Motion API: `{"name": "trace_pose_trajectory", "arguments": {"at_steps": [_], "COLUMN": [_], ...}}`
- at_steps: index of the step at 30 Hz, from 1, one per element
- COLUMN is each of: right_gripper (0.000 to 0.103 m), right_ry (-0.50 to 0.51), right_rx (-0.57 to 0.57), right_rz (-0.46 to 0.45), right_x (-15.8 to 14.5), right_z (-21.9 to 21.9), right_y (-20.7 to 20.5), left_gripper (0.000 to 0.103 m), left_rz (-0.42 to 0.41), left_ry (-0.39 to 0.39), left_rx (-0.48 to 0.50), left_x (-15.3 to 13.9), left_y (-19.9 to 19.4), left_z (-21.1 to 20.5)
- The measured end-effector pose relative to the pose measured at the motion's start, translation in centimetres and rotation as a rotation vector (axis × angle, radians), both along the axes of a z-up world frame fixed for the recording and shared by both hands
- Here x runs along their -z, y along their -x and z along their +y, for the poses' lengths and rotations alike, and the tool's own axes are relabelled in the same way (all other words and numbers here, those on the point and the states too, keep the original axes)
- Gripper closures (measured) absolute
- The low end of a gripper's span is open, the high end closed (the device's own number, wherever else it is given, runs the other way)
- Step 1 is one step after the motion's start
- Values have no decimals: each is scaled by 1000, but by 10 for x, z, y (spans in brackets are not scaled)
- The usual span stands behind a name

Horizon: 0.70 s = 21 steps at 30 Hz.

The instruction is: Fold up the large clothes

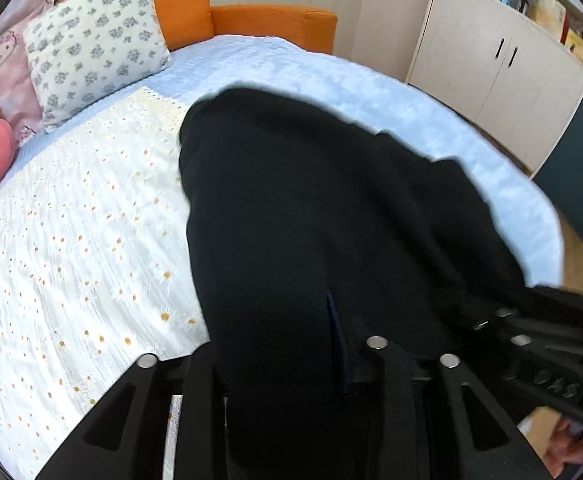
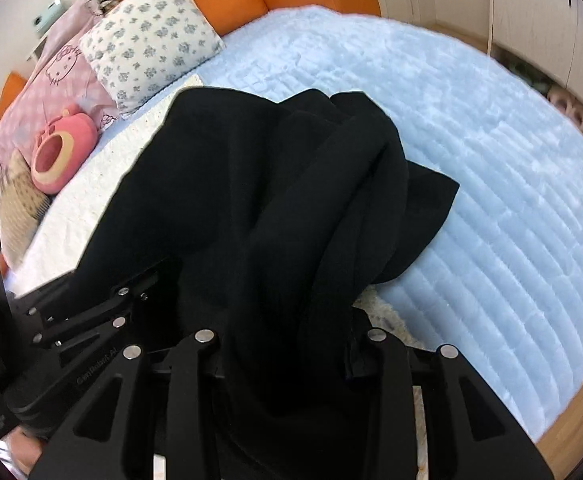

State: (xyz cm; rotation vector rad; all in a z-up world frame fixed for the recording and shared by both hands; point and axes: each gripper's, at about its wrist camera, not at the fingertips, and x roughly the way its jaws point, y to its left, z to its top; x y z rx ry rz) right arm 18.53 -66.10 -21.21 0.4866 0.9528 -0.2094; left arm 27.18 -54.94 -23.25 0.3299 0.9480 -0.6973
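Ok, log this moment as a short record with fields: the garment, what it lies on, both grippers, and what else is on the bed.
garment: black garment, bunched, draped from both grippers onto the bed
surface: light blue quilted bedspread, with a white daisy-print cloth beside the garment
left gripper: black fabric between its fingers, seems gripped
right gripper: black fabric between its fingers, seems gripped
pillows: floral pillow, pink cartoon-print pillow
toy: pink plush
behind bed: orange headboard

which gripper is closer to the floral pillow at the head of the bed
Left. The left gripper sits on the pillow's side of the black garment; the right gripper is beside it, farther from the floral pillow. Both stay well short of it.
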Motion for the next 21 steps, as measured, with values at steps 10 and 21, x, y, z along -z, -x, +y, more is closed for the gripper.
{"name": "trace_pose_trajectory", "arguments": {"at_steps": [10,21], "right_gripper": [30,22], "right_ry": [57,130], "right_rx": [22,-13], "right_rz": [-20,-277], "right_x": [14,-85], "right_z": [0,7], "right_y": [11,50], "left_gripper": [2,2], "left_rz": [108,63], "left_ry": [45,255], "left_rx": [-144,-68], "left_x": [30,-60], "left_y": [-33,-13], "left_z": [29,58]}}
